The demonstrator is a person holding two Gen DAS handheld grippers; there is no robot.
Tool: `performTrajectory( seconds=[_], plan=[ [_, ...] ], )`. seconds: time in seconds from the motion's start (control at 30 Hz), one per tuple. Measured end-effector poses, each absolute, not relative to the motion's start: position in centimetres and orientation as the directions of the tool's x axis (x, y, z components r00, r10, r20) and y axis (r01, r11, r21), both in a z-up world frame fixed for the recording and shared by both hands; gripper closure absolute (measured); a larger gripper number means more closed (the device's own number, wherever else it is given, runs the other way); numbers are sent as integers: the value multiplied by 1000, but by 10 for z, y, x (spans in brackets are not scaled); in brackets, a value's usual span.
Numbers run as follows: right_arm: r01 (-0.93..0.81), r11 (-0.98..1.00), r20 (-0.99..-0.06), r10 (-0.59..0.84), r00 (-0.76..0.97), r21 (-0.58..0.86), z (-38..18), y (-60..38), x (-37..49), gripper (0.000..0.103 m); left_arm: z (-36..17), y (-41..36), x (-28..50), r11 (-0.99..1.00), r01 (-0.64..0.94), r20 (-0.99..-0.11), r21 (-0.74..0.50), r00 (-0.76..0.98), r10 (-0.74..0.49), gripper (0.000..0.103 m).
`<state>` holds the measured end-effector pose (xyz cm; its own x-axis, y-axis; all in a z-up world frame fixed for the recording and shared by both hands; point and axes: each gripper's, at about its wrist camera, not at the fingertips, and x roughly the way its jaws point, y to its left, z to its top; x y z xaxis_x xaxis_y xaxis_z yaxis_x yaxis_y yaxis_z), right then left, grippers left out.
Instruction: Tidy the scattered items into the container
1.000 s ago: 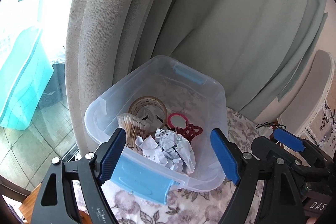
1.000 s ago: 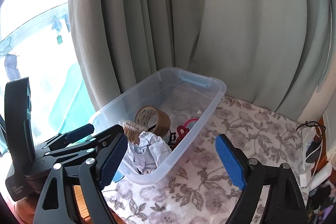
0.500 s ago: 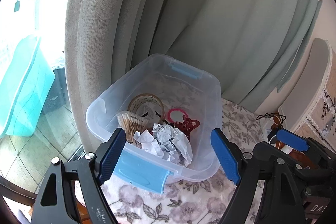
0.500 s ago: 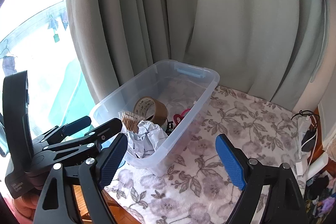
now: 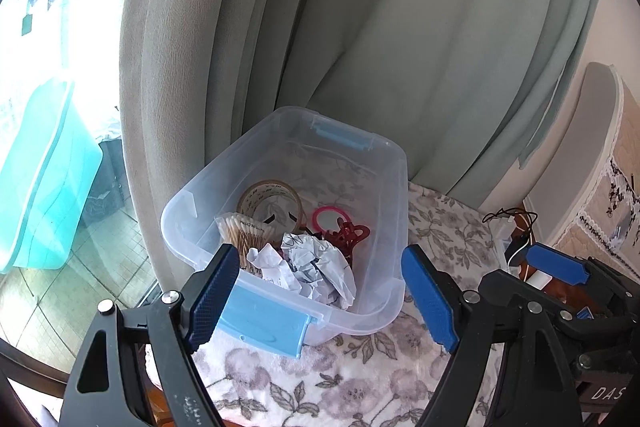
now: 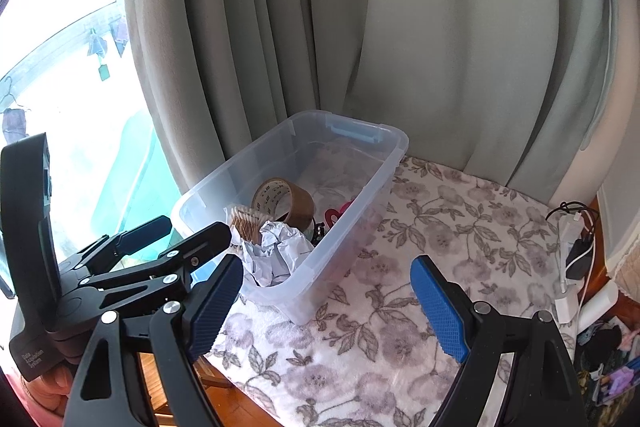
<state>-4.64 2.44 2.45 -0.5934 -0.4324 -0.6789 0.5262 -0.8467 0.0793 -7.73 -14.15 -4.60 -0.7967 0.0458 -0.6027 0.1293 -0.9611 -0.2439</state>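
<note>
Both handheld grippers have drawn back from the clear plastic container over the past second, so that it now sits smaller and farther off in each wrist view, with more of the floral cloth showing in front of it. The left gripper hangs over the container's near end with its blue-padded jaws spread wide and nothing between them. The right gripper is likewise released, jaws apart and empty, above the cloth just beside the container's long wall. Inside the container lie a roll of brown packing tape, a packet of cotton swabs, crumpled white paper, a pink ring and a dark red plastic ornament, all gathered toward the near end; the far end shows only the bare bottom. Light-blue latches clip both short ends. The container stands on the cloth at its left edge, against the grey-green curtain. At the cloth's right edge, a white power strip with a black plug and cables rests well apart from the container.
</note>
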Motion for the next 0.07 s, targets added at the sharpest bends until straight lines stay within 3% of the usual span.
performTrajectory(
  seconds=[0.07],
  plan=[
    [526, -847, -677, -433, -595, 79, 25, 25, -46, 15, -44, -141, -75, -962, 130, -603, -241, -796, 44, 19]
  ],
)
